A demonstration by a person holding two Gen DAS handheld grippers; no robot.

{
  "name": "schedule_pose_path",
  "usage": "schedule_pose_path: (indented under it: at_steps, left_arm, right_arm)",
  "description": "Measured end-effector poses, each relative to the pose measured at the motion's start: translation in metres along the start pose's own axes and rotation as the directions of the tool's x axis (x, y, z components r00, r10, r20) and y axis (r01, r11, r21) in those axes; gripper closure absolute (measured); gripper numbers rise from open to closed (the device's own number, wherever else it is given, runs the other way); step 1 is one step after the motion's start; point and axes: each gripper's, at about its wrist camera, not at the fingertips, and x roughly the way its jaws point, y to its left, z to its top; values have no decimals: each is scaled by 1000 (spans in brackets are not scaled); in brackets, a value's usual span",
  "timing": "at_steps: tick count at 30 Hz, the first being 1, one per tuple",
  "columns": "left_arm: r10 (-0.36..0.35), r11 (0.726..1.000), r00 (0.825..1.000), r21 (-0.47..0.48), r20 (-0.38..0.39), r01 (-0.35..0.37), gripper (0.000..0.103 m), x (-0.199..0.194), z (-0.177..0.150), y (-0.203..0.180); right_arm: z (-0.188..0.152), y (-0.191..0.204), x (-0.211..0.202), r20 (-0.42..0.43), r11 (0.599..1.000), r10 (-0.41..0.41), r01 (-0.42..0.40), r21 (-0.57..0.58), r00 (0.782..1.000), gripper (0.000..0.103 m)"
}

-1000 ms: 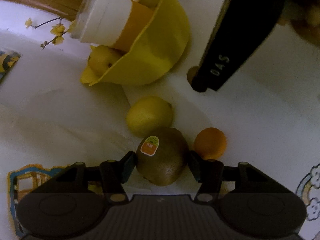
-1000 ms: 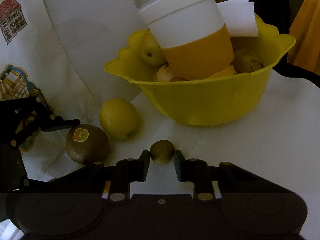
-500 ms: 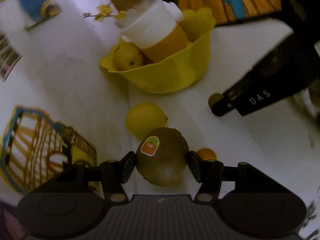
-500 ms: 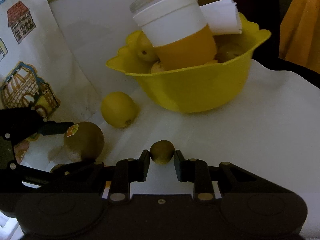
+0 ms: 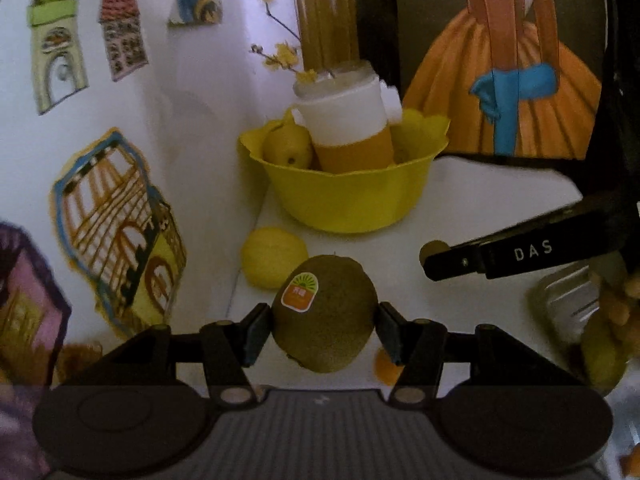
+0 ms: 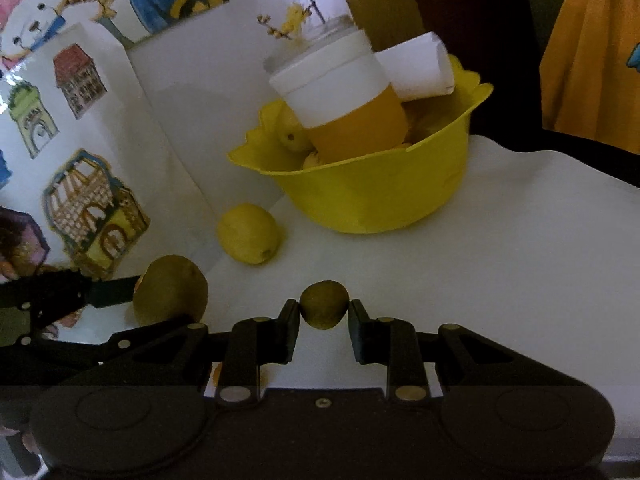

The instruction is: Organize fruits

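Note:
My left gripper point(image 5: 324, 324) is shut on a large brown kiwi point(image 5: 325, 314) with an orange sticker and holds it above the white table; it also shows in the right wrist view point(image 6: 170, 290). My right gripper point(image 6: 324, 314) is shut on a small brown-green fruit point(image 6: 324, 304), seen from the left wrist view point(image 5: 434, 248) at its fingertip. A lemon point(image 5: 272, 258) point(image 6: 248, 234) lies on the table in front of a yellow bowl point(image 5: 348, 196) point(image 6: 380, 196). The bowl holds pears and a white-and-orange cup point(image 5: 348, 132) point(image 6: 344, 100). A small orange point(image 5: 386, 368) lies below my left gripper.
A cloth with house drawings point(image 5: 112, 240) hangs at the left. A picture of an orange dress point(image 5: 508, 80) stands behind the table at the right. A tray with more fruit point(image 5: 592, 320) sits at the right edge. A folded white paper point(image 6: 416, 66) leans in the bowl.
Both grippers have lifted and pulled back with their fruits; the bowl and lemon look farther off and more of the back wall shows.

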Motion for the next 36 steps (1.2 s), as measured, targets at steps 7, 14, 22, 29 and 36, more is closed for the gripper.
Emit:
schedule_pose_path:
  at_steps: [7, 14, 22, 29, 36]
  left_arm:
    - [-17, 997, 998, -70, 54, 21, 42, -27, -2, -15]
    - [-50, 994, 993, -91, 109, 60, 41, -68, -3, -39]
    - [-124, 987, 980, -78, 158, 137, 41, -102, -10, -86]
    - [-211, 975, 965, -41, 156, 219, 41, -112, -29, -137]
    - [-288, 956, 951, -20, 110, 292, 42, -102, -53, -179]
  right_arm:
    - [-4, 5, -42, 44, 1000, 6, -5, -19, 999, 75]
    - [-24, 6, -105, 94, 999, 15, -11, -42, 995, 75]
    - [-62, -12, -185, 136, 1000, 4, -1, -21, 991, 75]
    - [-113, -35, -242, 143, 999, -42, 46, -22, 989, 75]
    - [-167, -50, -272, 150, 996, -83, 88, -26, 985, 75]
